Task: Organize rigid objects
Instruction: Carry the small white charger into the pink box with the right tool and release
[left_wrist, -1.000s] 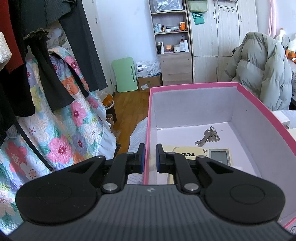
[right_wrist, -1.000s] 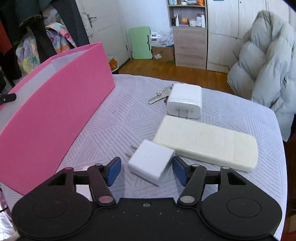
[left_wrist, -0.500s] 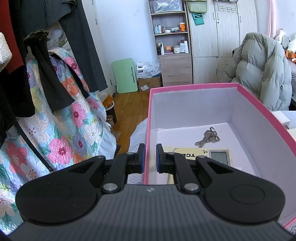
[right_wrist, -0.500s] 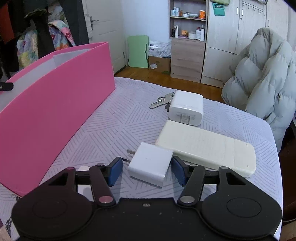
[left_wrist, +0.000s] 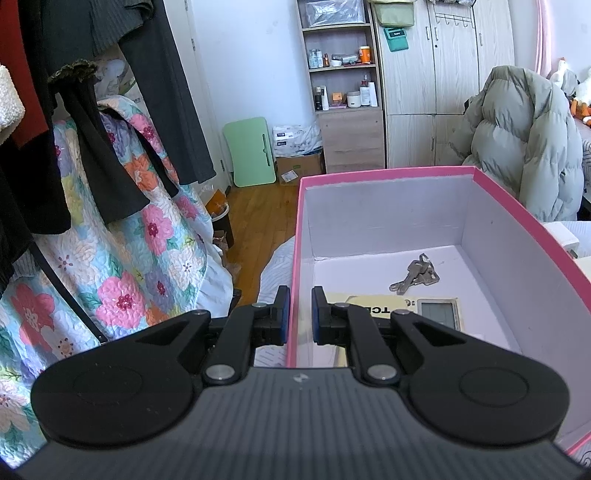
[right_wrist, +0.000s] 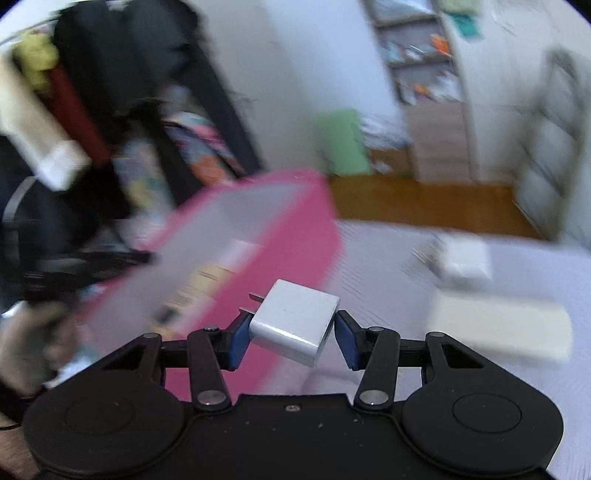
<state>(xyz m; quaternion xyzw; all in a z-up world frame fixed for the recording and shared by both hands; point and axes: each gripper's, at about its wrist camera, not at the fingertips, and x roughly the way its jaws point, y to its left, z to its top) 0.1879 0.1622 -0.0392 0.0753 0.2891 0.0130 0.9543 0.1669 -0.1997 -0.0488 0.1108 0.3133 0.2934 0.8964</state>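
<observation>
Green folding board (left_wrist: 250, 151) against the wall, puffer jacket (left_wrist: 524, 140) beside wardrobe (left_wrist: 443, 74)

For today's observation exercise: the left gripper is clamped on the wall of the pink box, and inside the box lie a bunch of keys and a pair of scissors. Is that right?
Not quite. The left wrist view shows the left gripper clamped on the pink box wall, with the bunch of keys inside, but no scissors. The other item is a flat yellowish device with a small screen.

keys (left_wrist: 415, 277) in box (left_wrist: 384, 175) | remote (left_wrist: 436, 314) before keys | charger (right_wrist: 293, 326) right of box
</observation>
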